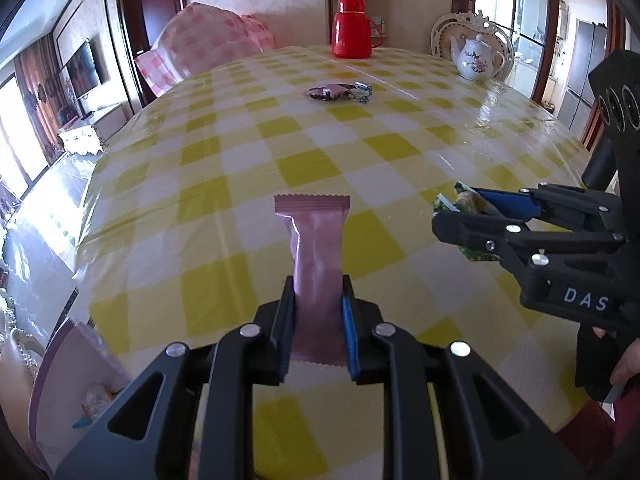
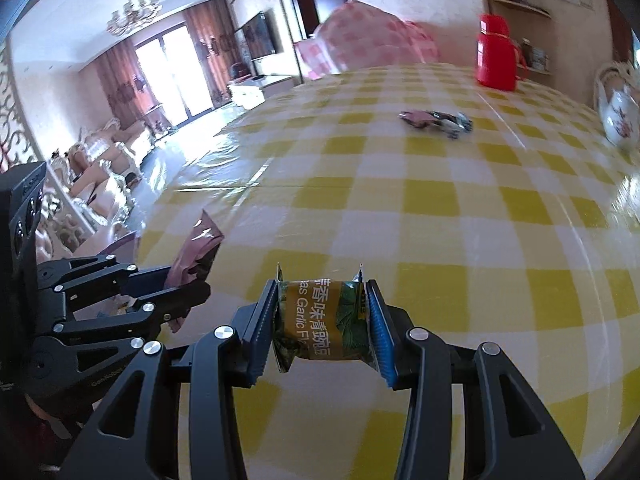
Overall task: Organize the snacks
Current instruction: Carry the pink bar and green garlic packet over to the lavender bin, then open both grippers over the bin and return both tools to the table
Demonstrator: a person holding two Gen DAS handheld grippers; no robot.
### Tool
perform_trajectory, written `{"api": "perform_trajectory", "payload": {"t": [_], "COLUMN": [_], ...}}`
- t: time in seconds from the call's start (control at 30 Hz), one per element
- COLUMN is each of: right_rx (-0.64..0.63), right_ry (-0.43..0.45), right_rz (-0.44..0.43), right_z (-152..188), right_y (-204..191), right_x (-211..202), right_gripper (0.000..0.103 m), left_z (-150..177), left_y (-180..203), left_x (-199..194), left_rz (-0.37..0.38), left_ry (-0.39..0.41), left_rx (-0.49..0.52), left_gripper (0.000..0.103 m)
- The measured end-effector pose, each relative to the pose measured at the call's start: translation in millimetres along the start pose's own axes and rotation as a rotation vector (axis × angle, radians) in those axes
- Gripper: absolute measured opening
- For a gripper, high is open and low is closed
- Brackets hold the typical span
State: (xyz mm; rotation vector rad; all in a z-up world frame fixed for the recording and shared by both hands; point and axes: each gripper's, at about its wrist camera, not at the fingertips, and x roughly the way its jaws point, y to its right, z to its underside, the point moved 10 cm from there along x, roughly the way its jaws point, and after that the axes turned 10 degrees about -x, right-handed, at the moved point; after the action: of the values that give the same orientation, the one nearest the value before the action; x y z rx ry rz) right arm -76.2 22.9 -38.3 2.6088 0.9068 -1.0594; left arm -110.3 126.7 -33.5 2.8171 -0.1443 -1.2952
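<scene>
My left gripper [image 1: 316, 322] is shut on a long pink snack bar [image 1: 316, 248] and holds it just above the yellow checked table [image 1: 240, 128]. It also shows in the right wrist view [image 2: 188, 296], at the left, with the pink bar [image 2: 198, 250]. My right gripper [image 2: 324, 320] is shut on a small green garlic pea packet [image 2: 320, 320] over the table's near part. It shows at the right in the left wrist view [image 1: 460, 216] with the green packet [image 1: 460, 202]. A small pile of wrapped snacks [image 1: 340, 92] lies further back on the table [image 2: 436, 120].
A red thermos jug [image 1: 352, 28] stands at the table's far edge. A white flowered teapot [image 1: 476, 58] stands at the far right. A pink checked cushion [image 1: 208, 40] lies beyond the table's left far side. A purple chair [image 1: 80, 364] is at the near left.
</scene>
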Motion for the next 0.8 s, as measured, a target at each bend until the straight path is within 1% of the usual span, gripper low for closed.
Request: {"api": "perform_trajectory", "payload": {"t": [0.2,0.33,0.47,0.67,0.8], "right_rx": [-0.068,-0.122,-0.164,-0.231,-0.301], "right_ry": [0.001,-0.008,-0.021,-0.048,-0.060], "right_rz": [-0.034,-0.065,-0.088,-0.128,-0.172], "right_z": [-6.6,-8.3,-6.9,-1.6,4.4], "right_y": [-40.5,-71.2,-96.4,-133.7,-170.5], "right_x": [-1.1,2.4,7.5,14.9,14.4], "right_gripper": [0.043,0.043,0.043,0.043,0.043], "left_z": [9.1,17.4,32.7,54.2,61.1], "left_y": [-31.7,-56.8,-76.3,-113.4,-136.2], "left_x": [-17.7,-29.7,-35.3,-44.6,-54.9], "left_rz": [-0.012,-0.045,-0.058,-0.116,-0.149], "left_ry": [0.016,0.031,0.012,-0.016,-0.022], "left_rx": [-0.027,-0.043,-0.067,-0.081,-0.090], "left_gripper": [0.021,0.021,0.021,0.021,0.021]}}
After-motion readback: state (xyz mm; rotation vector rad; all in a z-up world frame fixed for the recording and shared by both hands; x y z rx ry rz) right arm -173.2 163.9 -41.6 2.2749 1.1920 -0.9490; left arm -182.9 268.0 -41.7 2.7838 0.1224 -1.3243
